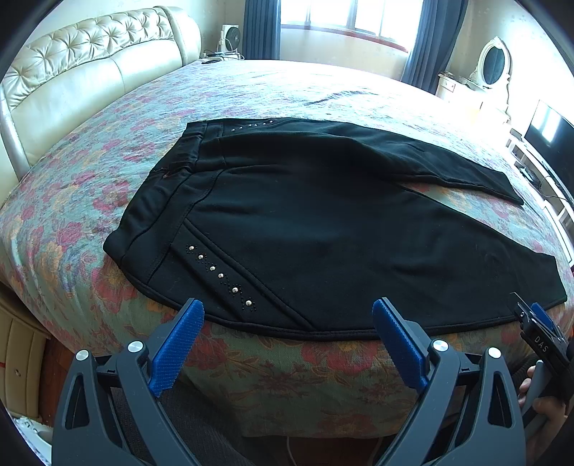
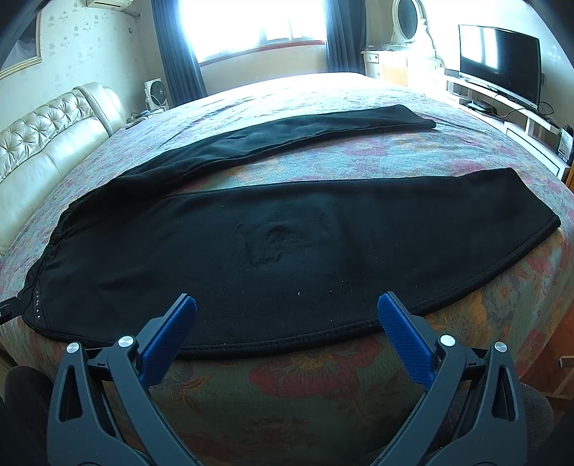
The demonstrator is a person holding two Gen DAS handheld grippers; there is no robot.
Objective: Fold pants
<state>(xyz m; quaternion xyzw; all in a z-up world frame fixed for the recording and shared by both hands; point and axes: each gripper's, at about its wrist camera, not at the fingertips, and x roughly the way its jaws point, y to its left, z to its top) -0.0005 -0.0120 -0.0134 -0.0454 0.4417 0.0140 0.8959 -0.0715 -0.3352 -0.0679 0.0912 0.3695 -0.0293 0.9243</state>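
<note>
A: Left gripper (image 1: pixel 288 315) and right gripper (image 2: pixel 287 312): we see both spread wide, holding nothing, poised at the near edge.

B: Pants (image 1: pixel 305 222)?

A: Flat on the bed (image 1: pixel 89 200), legs splayed apart, unfolded. We're at pre-grasp; next likely means pinching the near leg's (image 2: pixel 287 243) hem and waist, carrying it over.

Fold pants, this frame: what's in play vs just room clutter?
In play:
- black pants, spread flat on the bed, legs apart
- left gripper, open, at the near hem by the studded pocket
- right gripper, open, at the near leg's edge

Clutter:
- bedspread
- headboard
- fan
- TV
- mirror
</note>
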